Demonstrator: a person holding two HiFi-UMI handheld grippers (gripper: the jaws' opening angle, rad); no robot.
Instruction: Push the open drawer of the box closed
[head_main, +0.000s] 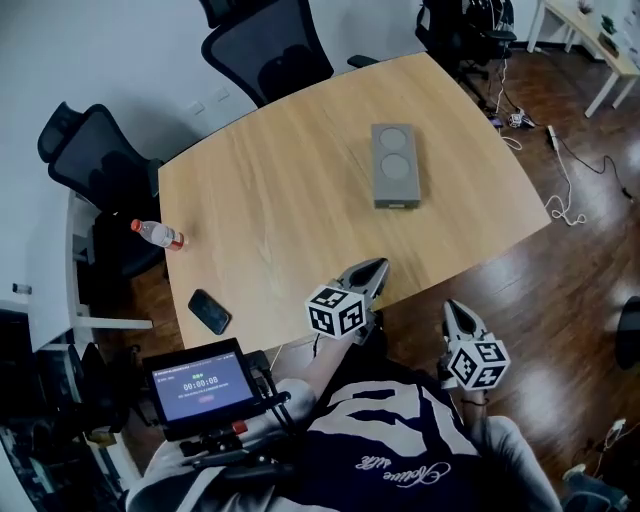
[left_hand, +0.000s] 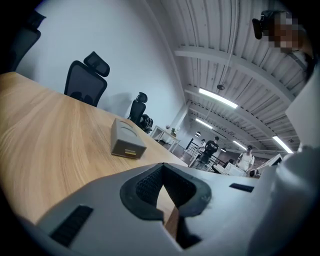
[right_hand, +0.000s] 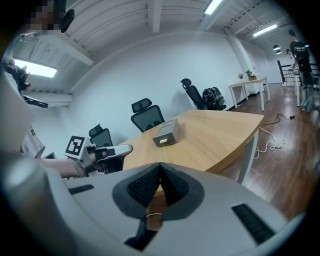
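A grey box (head_main: 396, 165) with two round dents on top lies on the wooden table (head_main: 280, 210), right of the middle. Its drawer front (left_hand: 131, 152) faces me and sticks out a little from the near end. In the right gripper view the box (right_hand: 166, 133) is small and far off. My left gripper (head_main: 372, 270) hovers over the table's near edge, shut and empty, well short of the box (left_hand: 126, 137). Off the table, to the right and nearer me, my right gripper (head_main: 452, 310) is also shut and empty. Both sets of jaws (left_hand: 161, 167) (right_hand: 160, 166) point toward the box.
A water bottle (head_main: 158, 234) and a black phone (head_main: 210, 311) lie at the table's left side. Black office chairs (head_main: 265, 45) (head_main: 95, 160) stand behind and left. A screen device (head_main: 203, 385) is at my lower left. Cables (head_main: 560, 170) trail on the floor right.
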